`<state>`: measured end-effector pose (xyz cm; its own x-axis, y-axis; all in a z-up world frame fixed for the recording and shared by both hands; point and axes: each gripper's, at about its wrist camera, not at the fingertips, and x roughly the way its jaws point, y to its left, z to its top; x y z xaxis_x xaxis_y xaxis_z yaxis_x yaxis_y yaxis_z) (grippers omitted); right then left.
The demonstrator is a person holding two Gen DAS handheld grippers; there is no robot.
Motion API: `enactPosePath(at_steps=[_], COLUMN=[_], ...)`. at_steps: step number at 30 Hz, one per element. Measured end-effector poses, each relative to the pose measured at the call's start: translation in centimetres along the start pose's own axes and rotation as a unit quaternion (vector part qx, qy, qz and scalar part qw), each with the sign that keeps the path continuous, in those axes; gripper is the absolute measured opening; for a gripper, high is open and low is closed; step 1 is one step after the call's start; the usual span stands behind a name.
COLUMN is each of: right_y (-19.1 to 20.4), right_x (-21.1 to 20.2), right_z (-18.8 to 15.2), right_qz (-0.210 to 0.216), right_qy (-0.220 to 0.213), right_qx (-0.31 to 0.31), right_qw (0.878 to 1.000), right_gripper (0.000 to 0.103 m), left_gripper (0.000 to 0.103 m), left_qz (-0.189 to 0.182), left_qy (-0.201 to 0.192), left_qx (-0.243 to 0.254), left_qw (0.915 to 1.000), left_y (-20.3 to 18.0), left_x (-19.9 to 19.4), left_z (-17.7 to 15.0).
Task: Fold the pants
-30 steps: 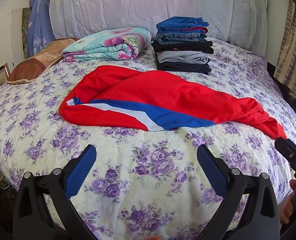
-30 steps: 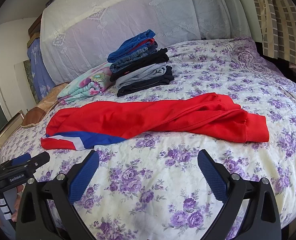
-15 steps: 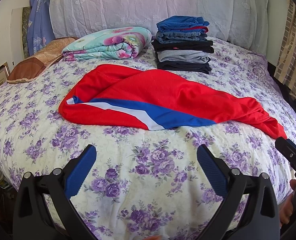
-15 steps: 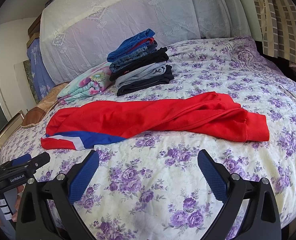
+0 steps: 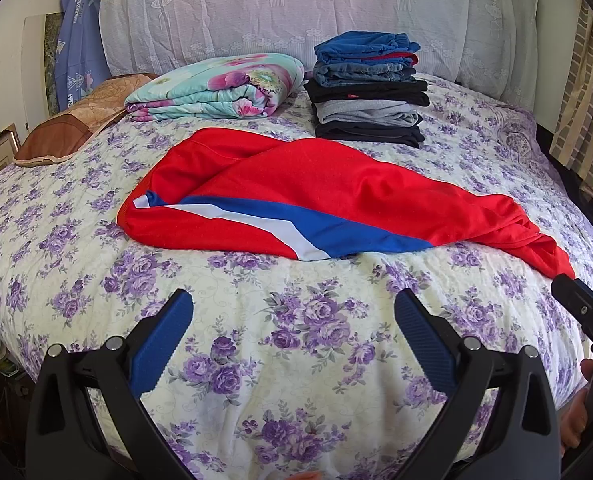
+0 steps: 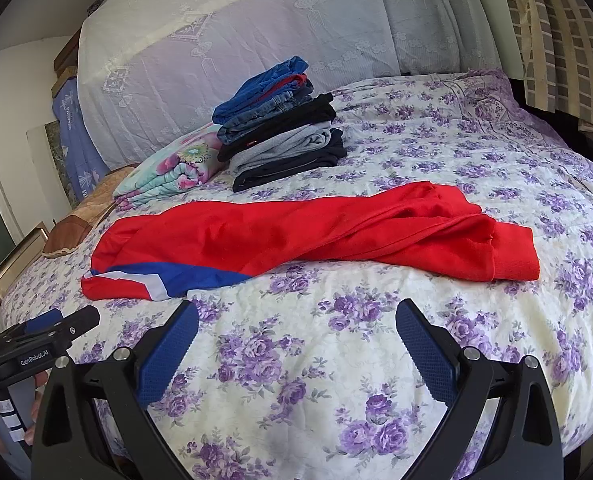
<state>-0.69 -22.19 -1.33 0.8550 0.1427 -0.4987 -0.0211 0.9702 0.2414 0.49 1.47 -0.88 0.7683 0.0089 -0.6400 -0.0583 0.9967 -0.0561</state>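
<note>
The red track pants [image 5: 336, 188] are lying across the middle of the floral bedspread [image 5: 296, 320], in front of a stack of folded clothes [image 5: 368, 88] and a folded floral blanket [image 5: 216, 84]. Their long axis is running side to side across the bed: the wide end with the blue and white stripe is pointing toward the left side, the narrow cuffed end [image 6: 512, 252] toward the right. The legs are looking bunched and twisted near that cuff.

The left gripper [image 5: 292, 332] is hovering over bare bedspread with its jaws spread wide, gripping nothing; the right gripper [image 6: 296, 336] is doing the same, well short of the cloth.

What is worrying me: the fabric is looking slippery and layered, so a pinch at the cuff may be catching only the top layer, and the fold would then be dragging the twist along instead of flattening it. A careless lift could also be pulling the bedspread up with it.
</note>
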Motion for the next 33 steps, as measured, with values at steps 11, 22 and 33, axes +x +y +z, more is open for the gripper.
enactPosePath(at_steps=[11, 22, 33], right_y=[0.1, 0.1, -7.2], right_x=[0.1, 0.1, 1.3], right_z=[-0.3, -0.3, 0.0], right_qz=[0.001, 0.001, 0.054], right_qy=[0.005, 0.007, 0.026], right_qx=[0.001, 0.002, 0.126], right_qw=[1.0, 1.0, 0.99], right_gripper=[0.099, 0.099, 0.099], left_gripper=[0.099, 0.099, 0.099], left_qz=[0.0, 0.002, 0.019], left_qy=[0.001, 0.001, 0.043], left_qx=[0.0, -0.001, -0.033], left_qw=[1.0, 1.0, 0.9983], left_y=[0.0, 0.3, 4.6], left_x=[0.0, 0.0, 2.7], left_z=[0.0, -0.4, -0.8])
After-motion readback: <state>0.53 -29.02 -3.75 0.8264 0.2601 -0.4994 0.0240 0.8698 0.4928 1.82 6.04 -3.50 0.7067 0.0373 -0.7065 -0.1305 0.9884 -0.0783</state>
